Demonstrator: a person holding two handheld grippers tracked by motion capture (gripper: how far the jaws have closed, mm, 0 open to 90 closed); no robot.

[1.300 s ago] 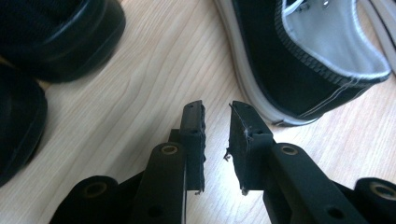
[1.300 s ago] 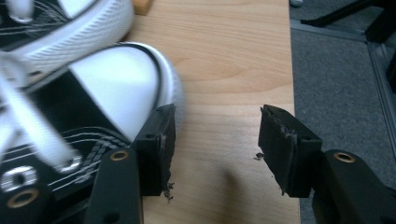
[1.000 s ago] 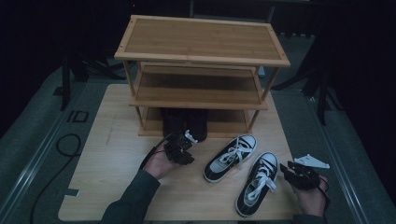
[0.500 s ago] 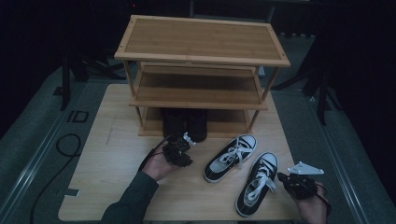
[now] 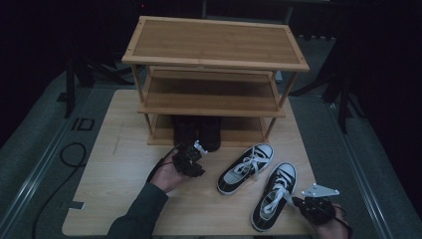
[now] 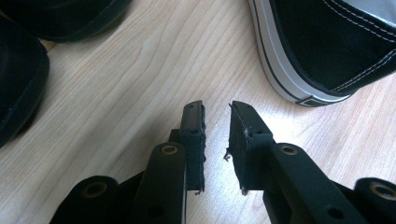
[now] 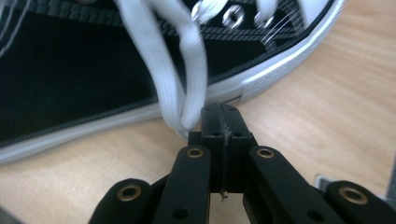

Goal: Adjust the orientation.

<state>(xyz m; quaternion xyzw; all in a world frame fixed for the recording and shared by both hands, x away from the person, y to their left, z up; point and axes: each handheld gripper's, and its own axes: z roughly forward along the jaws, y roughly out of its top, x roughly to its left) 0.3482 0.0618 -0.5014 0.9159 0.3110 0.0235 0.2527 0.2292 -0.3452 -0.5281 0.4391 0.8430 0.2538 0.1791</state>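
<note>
A pair of black-and-white sneakers lies on the wooden board (image 5: 114,199) in front of the shoe rack (image 5: 214,50): one (image 5: 246,169) in the middle, the other (image 5: 274,196) nearer the front right. My right gripper (image 5: 301,204) sits low beside the nearer sneaker (image 7: 70,70), its jaws shut tight with nothing between them. A white lace loop (image 7: 187,70) hangs just left of the jaw tips (image 7: 219,109). My left gripper (image 5: 191,158) hovers over bare board with a narrow gap between its jaws (image 6: 217,109), holding nothing. The middle sneaker's heel (image 6: 327,42) lies ahead to its right.
A pair of black shoes (image 5: 196,132) stands under the rack's lowest shelf, their toes (image 6: 18,79) close to my left gripper. Dark carpet and a black cable (image 5: 69,154) border the board on the left.
My right hand has drifted toward the board's front edge and in against the nearer sneaker. The left hand has stayed put.
</note>
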